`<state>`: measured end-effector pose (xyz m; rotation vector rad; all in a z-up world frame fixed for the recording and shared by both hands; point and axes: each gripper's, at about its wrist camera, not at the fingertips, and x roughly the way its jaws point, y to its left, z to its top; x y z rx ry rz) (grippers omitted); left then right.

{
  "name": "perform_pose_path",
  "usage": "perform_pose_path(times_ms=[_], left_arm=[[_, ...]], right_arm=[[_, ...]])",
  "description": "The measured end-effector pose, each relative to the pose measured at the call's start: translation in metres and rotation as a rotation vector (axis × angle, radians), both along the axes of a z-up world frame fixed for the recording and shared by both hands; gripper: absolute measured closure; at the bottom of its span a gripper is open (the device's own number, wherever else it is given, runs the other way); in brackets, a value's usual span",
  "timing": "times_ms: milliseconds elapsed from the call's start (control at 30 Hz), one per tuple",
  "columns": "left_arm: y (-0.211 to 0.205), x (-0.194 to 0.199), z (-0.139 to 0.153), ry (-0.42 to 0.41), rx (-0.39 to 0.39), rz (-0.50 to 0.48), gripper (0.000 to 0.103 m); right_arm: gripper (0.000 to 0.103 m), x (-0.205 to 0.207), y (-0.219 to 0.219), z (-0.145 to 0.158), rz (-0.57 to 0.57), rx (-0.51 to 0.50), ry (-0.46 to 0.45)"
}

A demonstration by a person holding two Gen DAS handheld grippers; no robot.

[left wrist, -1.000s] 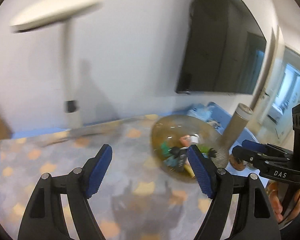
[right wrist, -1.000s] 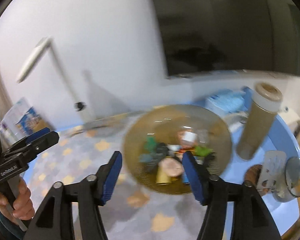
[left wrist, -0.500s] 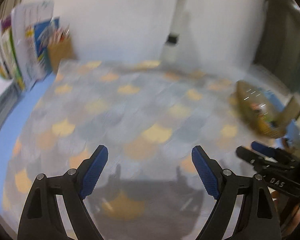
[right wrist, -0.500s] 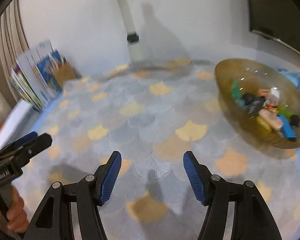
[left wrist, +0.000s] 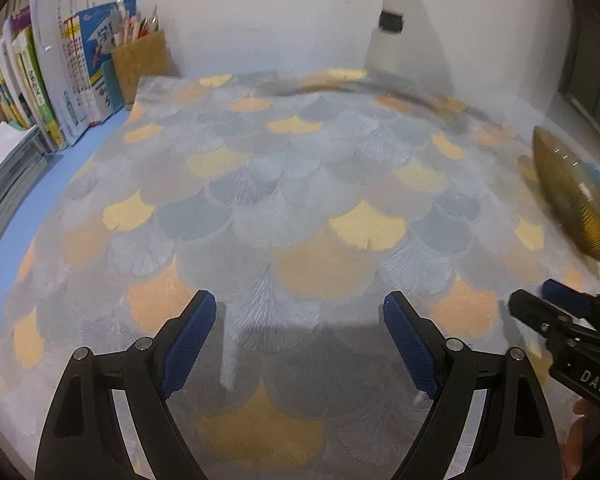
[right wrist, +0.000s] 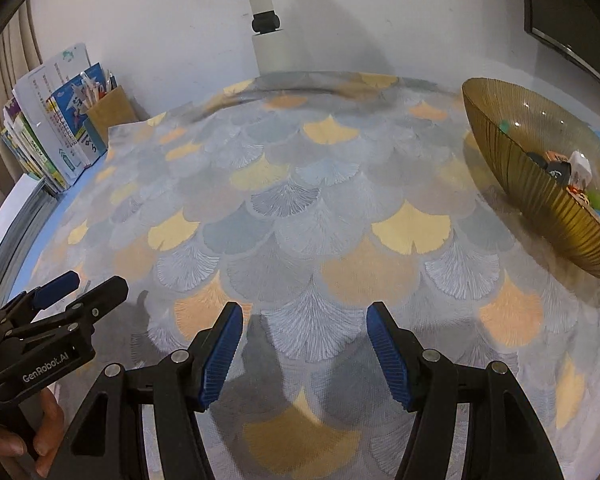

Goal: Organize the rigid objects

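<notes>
An amber ribbed glass bowl (right wrist: 556,220) stands at the right edge of the fan-patterned mat (right wrist: 300,208) and holds several small rigid items (right wrist: 560,168). In the left wrist view only the bowl's outer wall (left wrist: 572,200) shows at far right. My left gripper (left wrist: 299,301) hovers over bare mat (left wrist: 300,184), open wide with nothing between its blue pads. My right gripper (right wrist: 305,311) is open too, over bare mat, empty, with the bowl to its upper right. Each gripper appears in the other's view: the right gripper (left wrist: 536,294) at right, the left gripper (right wrist: 94,282) at left.
Upright books (left wrist: 60,80) and a cork pen holder (left wrist: 140,60) stand at the back left on the blue table (left wrist: 40,192). A white lamp post (right wrist: 266,20) rises at the back centre. A dark screen (right wrist: 572,8) hangs on the wall behind the bowl.
Both grippers dropped and tilted down from facing the wall and bowl to facing the mat. The bowl slid to the right edge of both views. The left jaws widened slightly.
</notes>
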<state>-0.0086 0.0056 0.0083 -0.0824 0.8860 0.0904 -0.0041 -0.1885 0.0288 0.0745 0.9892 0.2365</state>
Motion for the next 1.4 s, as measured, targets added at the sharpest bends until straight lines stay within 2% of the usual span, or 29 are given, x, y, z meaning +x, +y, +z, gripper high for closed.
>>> perform_pose_path(times_ms=[33,167,333,500,600,1133,1267,1400], left_arm=[[-0.002,0.003,-0.005,0.04,0.017,0.007,0.018],[-0.008,0.0,-0.004,0.025,0.068,0.006,0.018],[-0.003,0.003,-0.006,0.041,0.029,0.002,0.013],[-0.006,0.005,-0.008,0.056,0.032,-0.012,0.003],[-0.006,0.005,-0.008,0.061,0.029,-0.013,0.001],[-0.006,0.005,-0.009,0.061,0.029,-0.011,0.0],[-0.007,0.005,-0.009,0.061,0.03,-0.009,0.0],[-0.007,0.005,-0.009,0.061,0.03,-0.009,0.0]], right_arm=[[0.04,0.0,0.001,-0.001,-0.003,-0.011,0.004],[0.04,-0.004,0.012,-0.001,0.014,-0.073,-0.014],[0.04,-0.009,0.027,-0.003,0.06,-0.145,-0.03],[0.04,-0.01,0.024,-0.003,0.052,-0.138,-0.027],[0.04,-0.009,0.022,-0.004,0.043,-0.127,-0.019],[0.038,-0.004,0.02,-0.003,0.028,-0.134,-0.014],[0.029,-0.002,0.018,-0.003,0.017,-0.136,-0.006],[0.028,-0.001,0.016,-0.003,0.012,-0.132,-0.004]])
